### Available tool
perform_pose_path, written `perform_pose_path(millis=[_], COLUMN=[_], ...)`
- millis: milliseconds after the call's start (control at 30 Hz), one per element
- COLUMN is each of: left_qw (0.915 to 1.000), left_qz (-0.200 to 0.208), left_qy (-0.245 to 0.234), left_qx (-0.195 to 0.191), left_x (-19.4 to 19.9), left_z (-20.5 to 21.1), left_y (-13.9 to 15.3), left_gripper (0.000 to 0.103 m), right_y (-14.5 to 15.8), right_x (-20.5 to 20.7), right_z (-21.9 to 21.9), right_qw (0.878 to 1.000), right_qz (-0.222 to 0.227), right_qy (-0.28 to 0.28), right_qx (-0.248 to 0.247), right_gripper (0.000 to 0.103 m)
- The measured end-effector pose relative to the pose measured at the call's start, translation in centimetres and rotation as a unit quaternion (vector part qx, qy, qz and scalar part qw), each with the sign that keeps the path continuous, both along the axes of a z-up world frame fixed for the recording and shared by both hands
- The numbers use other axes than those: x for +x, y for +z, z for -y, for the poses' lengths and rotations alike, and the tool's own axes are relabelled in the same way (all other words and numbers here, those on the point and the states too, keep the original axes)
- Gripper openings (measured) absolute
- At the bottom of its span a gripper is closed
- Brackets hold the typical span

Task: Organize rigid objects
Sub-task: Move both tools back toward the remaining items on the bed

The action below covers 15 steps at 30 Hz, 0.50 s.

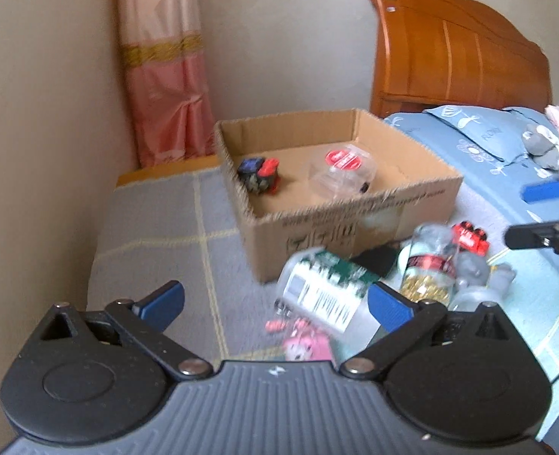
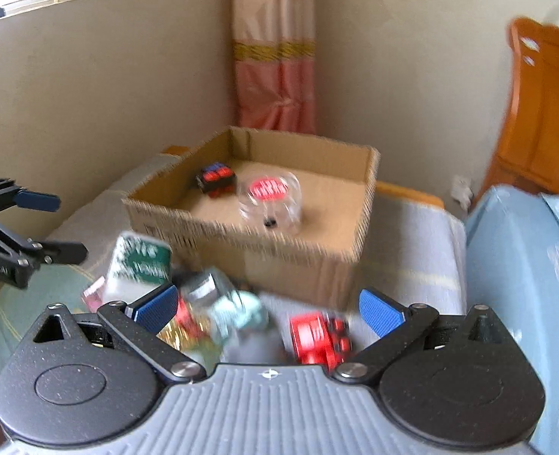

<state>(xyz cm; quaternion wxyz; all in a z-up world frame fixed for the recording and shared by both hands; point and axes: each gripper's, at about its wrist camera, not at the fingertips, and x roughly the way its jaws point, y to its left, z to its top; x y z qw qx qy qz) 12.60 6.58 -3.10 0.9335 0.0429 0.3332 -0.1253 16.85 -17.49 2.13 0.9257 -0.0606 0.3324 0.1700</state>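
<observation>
An open cardboard box (image 1: 355,223) (image 2: 264,242) stands on the bed and holds a puzzle cube (image 1: 259,174) (image 2: 215,179) and a clear tub with a red lid (image 1: 343,172) (image 2: 271,201). In front of it lie a green-and-white box (image 1: 327,290) (image 2: 139,265), a jar of gold bits (image 1: 429,265) (image 2: 200,314), a red toy car (image 1: 469,237) (image 2: 319,337) and a pink item (image 1: 306,345). My left gripper (image 1: 275,303) is open above the green-and-white box. My right gripper (image 2: 268,309) is open above the jar and the car.
A grey checked blanket (image 1: 165,235) covers the bed beside the wall. A blue quilt and pillow (image 1: 480,132) lie to the right, with a grey plush toy (image 1: 545,144) on them. A wooden headboard (image 1: 457,45) and a pink curtain (image 1: 165,76) stand behind.
</observation>
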Motion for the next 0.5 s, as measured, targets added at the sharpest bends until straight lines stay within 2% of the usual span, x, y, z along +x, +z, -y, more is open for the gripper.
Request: perform_pose_path(millis=[67, 300, 500], left_qw=[1.0, 0.9982, 0.9953], left_qz=[-0.004, -0.056, -0.092], left_qy=[0.004, 0.019, 0.028], left_qx=[0.0, 0.006, 0.013], left_x=[-0.5, -0.4, 0.2], left_z=[-0.2, -0.1, 0.2], left_y=[-1.2, -4.2, -5.4], left_gripper=[0.102, 0.102, 0.102], right_y=[-1.3, -5.3, -6.5], right_x=[-0.8, -1.7, -1.3], right_z=[0.4, 2.6, 2.3], right_qw=[1.0, 0.994, 0.993], right_qz=[-0.005, -0.055, -0.072], right_qy=[-0.026, -0.091, -0.094], right_qx=[0.0, 0.018, 0.016], right_gripper=[0.103, 0.103, 0.103])
